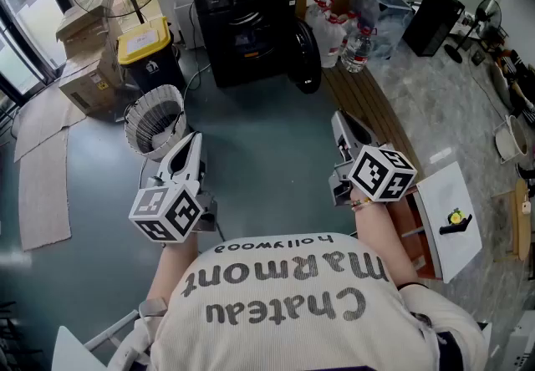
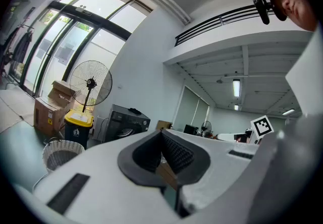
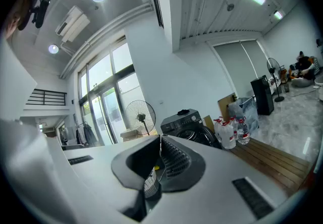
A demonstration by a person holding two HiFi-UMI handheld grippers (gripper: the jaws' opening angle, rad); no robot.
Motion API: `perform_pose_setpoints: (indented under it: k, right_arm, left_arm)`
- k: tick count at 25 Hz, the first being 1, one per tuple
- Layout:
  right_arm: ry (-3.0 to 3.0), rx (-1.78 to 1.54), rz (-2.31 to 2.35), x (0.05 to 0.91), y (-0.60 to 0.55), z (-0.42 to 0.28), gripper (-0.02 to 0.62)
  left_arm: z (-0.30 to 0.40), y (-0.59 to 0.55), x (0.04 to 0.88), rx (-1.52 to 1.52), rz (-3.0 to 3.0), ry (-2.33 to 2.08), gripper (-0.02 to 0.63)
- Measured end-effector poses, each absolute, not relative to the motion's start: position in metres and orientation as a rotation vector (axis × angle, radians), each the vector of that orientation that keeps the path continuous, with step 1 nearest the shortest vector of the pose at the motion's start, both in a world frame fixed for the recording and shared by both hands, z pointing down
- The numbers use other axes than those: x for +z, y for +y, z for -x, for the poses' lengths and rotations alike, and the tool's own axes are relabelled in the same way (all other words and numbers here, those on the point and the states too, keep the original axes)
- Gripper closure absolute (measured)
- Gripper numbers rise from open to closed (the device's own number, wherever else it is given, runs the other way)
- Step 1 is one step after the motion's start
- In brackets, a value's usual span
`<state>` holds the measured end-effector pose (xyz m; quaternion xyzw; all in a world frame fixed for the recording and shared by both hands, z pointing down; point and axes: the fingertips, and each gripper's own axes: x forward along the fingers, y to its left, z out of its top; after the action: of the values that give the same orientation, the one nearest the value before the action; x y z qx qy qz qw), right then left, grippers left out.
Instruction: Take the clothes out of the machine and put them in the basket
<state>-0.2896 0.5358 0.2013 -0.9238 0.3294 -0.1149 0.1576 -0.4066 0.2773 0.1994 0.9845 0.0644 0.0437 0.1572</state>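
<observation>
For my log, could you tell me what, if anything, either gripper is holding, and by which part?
Nothing; left gripper and right gripper are shut, empty.

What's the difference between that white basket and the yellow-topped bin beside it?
The basket is white and round with slotted walls; the bin is dark, solid and boxy. The basket's top is open, while the bin is shut under a yellow lid. In the left gripper view the bin also stands taller than the basket. Both stand on the floor, left of the black washing machine in the head view.

Black machine (image 1: pixel 242 27) stands open; white basket (image 1: pixel 140 142) upright.
</observation>
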Motion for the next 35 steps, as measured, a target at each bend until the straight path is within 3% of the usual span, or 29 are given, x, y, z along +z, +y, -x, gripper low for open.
perform_pose_setpoints:
  k: [14, 23, 35]
  right_arm:
    - [0.892, -0.278, 2.68, 0.203, 0.51, 0.289, 0.564]
    - [0.87, -0.391, 2.683, 0.248, 0.475, 0.269, 0.563]
    - [0.874, -0.381, 2.658, 0.244, 0.465, 0.102, 0.563]
  left_arm:
    - [0.402, 0.242, 0.205, 0.105, -2.813, 0.223, 0.598]
    - [0.378, 0.212, 0.237, 0.184, -2.781, 0.238, 0.598]
    - [0.231, 0.189, 0.231, 0.119, -2.725, 0.156, 0.598]
